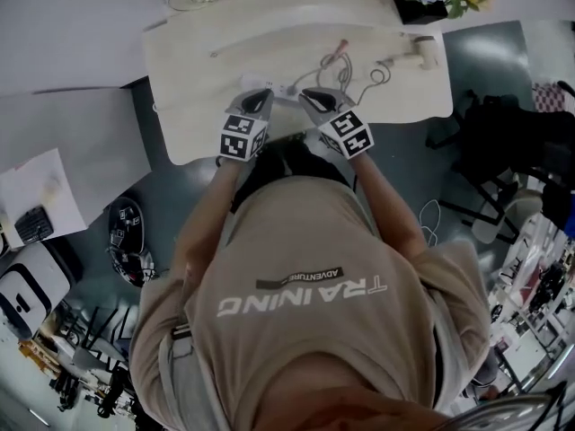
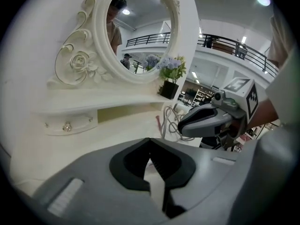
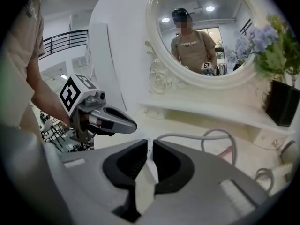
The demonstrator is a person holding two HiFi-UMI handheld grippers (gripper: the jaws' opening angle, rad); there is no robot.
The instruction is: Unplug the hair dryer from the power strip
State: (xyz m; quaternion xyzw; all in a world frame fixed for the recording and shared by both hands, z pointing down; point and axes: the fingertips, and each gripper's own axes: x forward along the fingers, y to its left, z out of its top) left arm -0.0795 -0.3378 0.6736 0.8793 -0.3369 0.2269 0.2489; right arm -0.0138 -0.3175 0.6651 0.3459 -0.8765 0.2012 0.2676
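On the white vanity table [image 1: 207, 70] a grey cable [image 1: 364, 81] runs in loops toward the pale hair dryer [image 1: 420, 52] at the far right. A small white block that may be the power strip [image 1: 280, 88] lies between my two grippers; its sockets are too small to make out. My left gripper [image 1: 262, 92] [image 2: 150, 140] is shut, its tips touching, with nothing in it. My right gripper [image 1: 308, 93] [image 3: 150, 143] is shut to a thin slit and holds nothing. Both hover over the table's near edge, side by side. The cable [image 3: 197, 136] lies just beyond the right jaws.
An ornate oval mirror [image 2: 136, 32] stands on a shelf with a small drawer [image 2: 70, 123]. A black pot of flowers [image 1: 422, 5] sits at the back right. A pink stick [image 1: 339, 52] lies by the cable. A dark bag [image 1: 503, 142] is on the floor to the right.
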